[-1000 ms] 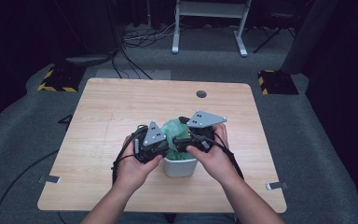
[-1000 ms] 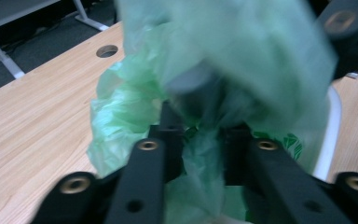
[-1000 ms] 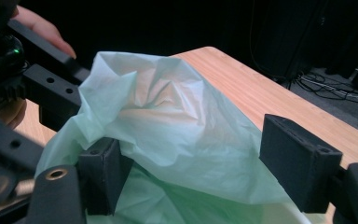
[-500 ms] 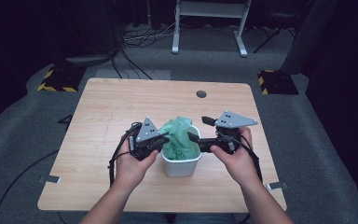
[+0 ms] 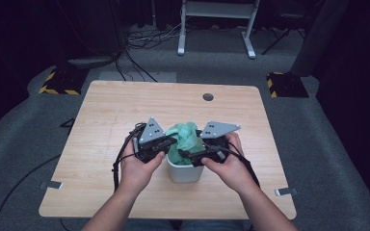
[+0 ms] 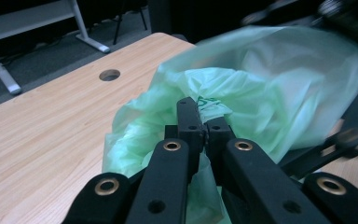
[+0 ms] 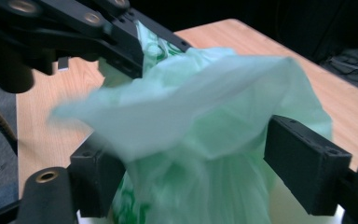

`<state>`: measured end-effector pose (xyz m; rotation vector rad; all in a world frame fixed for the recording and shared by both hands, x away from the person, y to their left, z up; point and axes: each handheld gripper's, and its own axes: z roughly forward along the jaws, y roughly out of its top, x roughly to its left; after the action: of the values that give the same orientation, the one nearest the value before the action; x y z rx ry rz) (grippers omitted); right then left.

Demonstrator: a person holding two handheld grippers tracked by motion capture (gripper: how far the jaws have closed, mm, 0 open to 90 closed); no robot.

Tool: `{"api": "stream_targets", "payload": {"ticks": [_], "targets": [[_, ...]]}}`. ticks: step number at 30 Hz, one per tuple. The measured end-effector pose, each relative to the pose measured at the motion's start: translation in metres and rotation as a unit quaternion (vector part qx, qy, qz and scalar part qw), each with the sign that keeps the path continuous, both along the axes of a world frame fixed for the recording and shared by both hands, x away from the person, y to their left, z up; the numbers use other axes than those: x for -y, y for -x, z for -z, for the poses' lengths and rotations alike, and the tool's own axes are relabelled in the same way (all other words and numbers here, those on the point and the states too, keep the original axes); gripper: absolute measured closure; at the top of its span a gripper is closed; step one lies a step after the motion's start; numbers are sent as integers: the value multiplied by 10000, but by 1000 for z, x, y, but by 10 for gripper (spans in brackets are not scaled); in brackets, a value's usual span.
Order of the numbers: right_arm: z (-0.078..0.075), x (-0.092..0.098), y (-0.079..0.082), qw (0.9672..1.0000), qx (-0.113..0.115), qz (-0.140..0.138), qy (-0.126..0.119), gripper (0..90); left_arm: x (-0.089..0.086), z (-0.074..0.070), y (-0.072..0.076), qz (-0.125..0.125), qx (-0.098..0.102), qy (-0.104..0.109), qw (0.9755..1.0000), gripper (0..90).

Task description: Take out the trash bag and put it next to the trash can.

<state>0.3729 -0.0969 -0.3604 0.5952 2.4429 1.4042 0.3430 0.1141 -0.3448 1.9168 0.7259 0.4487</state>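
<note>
My left tongs [image 6: 200, 123] have just squeezed shut, and now they pinch a fold of the green bag [image 5: 187, 137] tight. A second ago my right tongs [image 5: 187, 155] were out to the right of the bag; now they are back in close. So I think I am fitting the bag into the white bin [image 5: 185, 171], and one side is held while the other is not yet caught.

My right tongs stand wide, one jaw on each side of the bag. The picture is blurry, but the pads do not seem to press on it.

The bin sits at the near middle of the wooden table [image 5: 125, 106]. The bag puffs up out of it, between my two tongs.
</note>
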Motion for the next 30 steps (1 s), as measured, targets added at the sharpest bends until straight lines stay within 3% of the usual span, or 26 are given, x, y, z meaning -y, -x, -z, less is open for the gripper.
{"api": "stream_targets", "payload": {"ticks": [4, 7, 10, 13, 16, 20, 24, 30], "targets": [[5, -16, -9, 9995, -67, -110, 296, 312, -1, -1, 1, 26, 3, 29, 10000, 881], [5, -24, -12, 9978, -158, -309, 567, 543, -2, -2, 2, 22, 0, 59, 10000, 864], [5, -27, -12, 9961, -274, -355, 757, 728, -5, -1, 4, -55, -23, 79, 10000, 726], [5, -26, -12, 9954, -370, -371, 798, 864, -9, 0, 7, -169, 19, -91, 9998, 567], [5, -24, -12, 9956, -415, -338, 769, 888, -18, 1, 9, -354, 85, -77, 9993, 395], [1, -20, -11, 9970, -382, -250, 623, 891, -34, 2, 15, -547, 84, -8, 9985, 287], [-5, -14, -10, 9986, -311, -155, 409, 891, -48, 1, 25, -588, 117, 38, 9982, 262], [-15, -3, -11, 9995, -282, -11, 127, 890, -75, 5, 34, -866, 203, 47, 9960, 260]]}}
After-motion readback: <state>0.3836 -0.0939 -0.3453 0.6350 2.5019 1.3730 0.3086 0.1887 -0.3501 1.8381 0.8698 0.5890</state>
